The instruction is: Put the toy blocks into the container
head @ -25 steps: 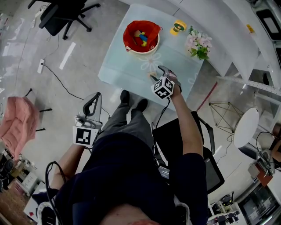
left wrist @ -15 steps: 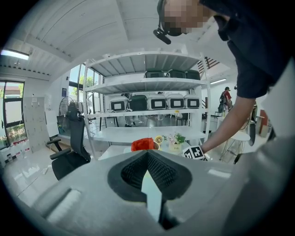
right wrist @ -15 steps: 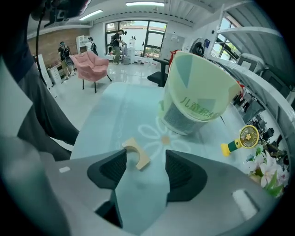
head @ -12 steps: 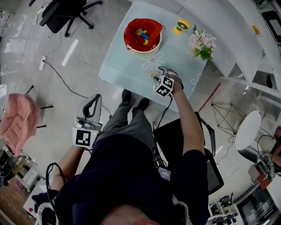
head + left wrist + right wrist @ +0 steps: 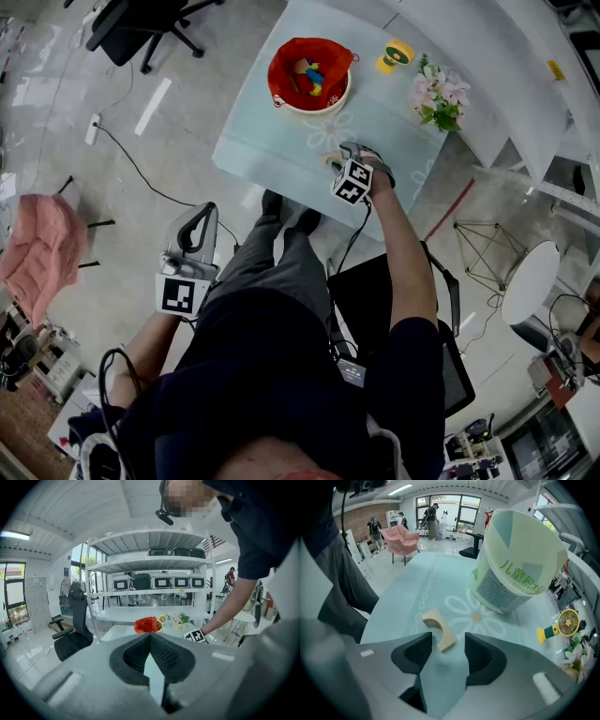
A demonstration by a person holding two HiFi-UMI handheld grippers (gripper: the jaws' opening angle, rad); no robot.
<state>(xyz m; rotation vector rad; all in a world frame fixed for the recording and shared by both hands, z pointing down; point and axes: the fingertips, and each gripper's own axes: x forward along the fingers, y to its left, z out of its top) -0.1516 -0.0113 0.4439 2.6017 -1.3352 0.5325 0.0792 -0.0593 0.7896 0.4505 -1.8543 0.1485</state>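
Right tool (image 5: 449, 644) jaws just closing, arched wooden block (image 5: 435, 620) between; container (image 5: 515, 564) beyond.

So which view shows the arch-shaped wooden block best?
The right gripper view: the wooden block lies close up, its end between jaws that have just been closing. The head view shows only a tan sliver; the left gripper view, nothing.

Bright, even daylight; gripper views warp toward dark fisheye edges.

One tan arch block (image 5: 448, 639), one container (image 5: 511, 573), one yellow fan (image 5: 562, 623) and one bunch of flowers (image 5: 439, 94) on one table (image 5: 272, 150).
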